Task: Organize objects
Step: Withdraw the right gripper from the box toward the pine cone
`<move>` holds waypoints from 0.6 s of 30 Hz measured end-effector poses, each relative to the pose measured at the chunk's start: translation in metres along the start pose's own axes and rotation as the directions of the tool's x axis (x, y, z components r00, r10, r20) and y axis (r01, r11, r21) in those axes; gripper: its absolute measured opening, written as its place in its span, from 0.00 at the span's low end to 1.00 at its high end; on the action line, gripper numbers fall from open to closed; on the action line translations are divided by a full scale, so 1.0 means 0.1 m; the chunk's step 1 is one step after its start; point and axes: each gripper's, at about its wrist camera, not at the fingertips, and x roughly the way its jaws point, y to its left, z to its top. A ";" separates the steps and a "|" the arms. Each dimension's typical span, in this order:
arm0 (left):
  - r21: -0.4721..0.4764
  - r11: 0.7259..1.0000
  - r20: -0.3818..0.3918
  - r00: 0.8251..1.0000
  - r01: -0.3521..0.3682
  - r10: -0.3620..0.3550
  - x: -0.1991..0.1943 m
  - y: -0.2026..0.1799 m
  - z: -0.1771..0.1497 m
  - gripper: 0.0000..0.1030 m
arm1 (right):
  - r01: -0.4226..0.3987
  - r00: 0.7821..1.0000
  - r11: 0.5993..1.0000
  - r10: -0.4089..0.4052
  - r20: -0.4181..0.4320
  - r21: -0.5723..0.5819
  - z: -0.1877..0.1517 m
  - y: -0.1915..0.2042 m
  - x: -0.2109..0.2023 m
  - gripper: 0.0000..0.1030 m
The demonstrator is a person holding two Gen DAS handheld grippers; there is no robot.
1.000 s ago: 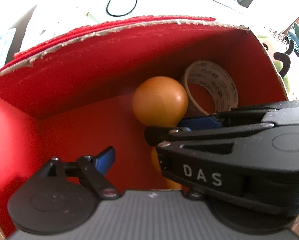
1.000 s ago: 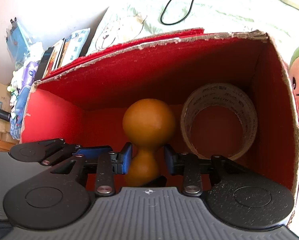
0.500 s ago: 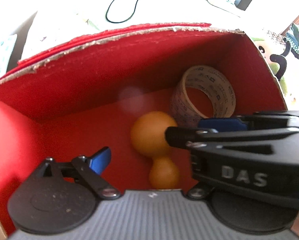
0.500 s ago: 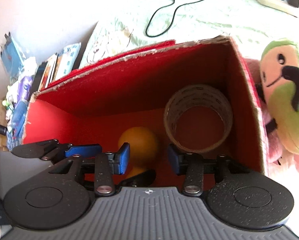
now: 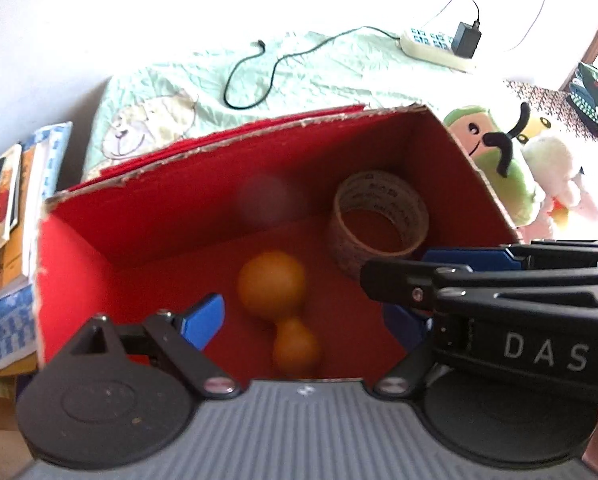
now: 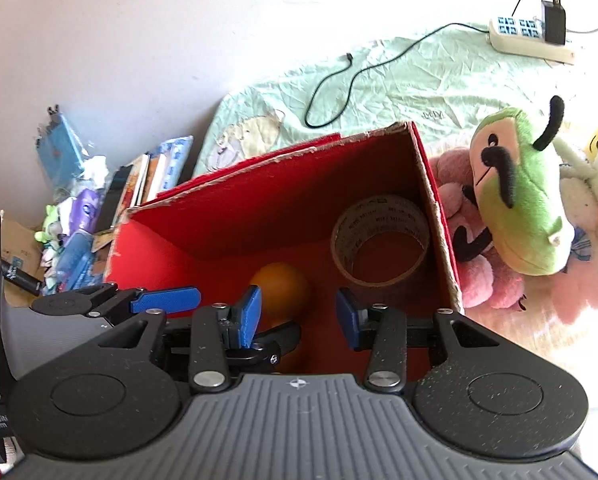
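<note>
Pale green bedding [image 6: 411, 80] with a black cable and a power strip [image 6: 531, 42] lies behind an open red cardboard box [image 5: 171, 208]. Inside, an orange gourd-shaped toy [image 5: 277, 300] lies on the box floor, and a roll of tape [image 5: 379, 220] sits tilted in the far right corner. Both the left gripper [image 5: 303, 320] and right gripper [image 6: 298, 314] hang above the box with jaws apart, holding nothing, beside a green plush toy [image 6: 519, 200].
</note>
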 end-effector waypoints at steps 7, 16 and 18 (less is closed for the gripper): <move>-0.035 0.995 0.040 0.995 -0.090 0.091 -0.28 -0.22 -0.18 0.85 | -0.012 1.000 0.998 0.013 0.018 -0.068 -0.10 0.03 -0.22 0.44; -0.113 0.979 0.068 0.982 -0.169 0.177 -0.52 -0.50 -0.38 0.86 | -0.054 0.998 0.989 0.056 0.012 -0.138 -0.20 -0.03 -0.46 0.44; -0.129 0.975 0.074 0.978 -0.183 0.193 -0.57 -0.55 -0.43 0.86 | -0.068 0.998 0.986 0.070 0.010 -0.151 -0.22 -0.05 -0.50 0.44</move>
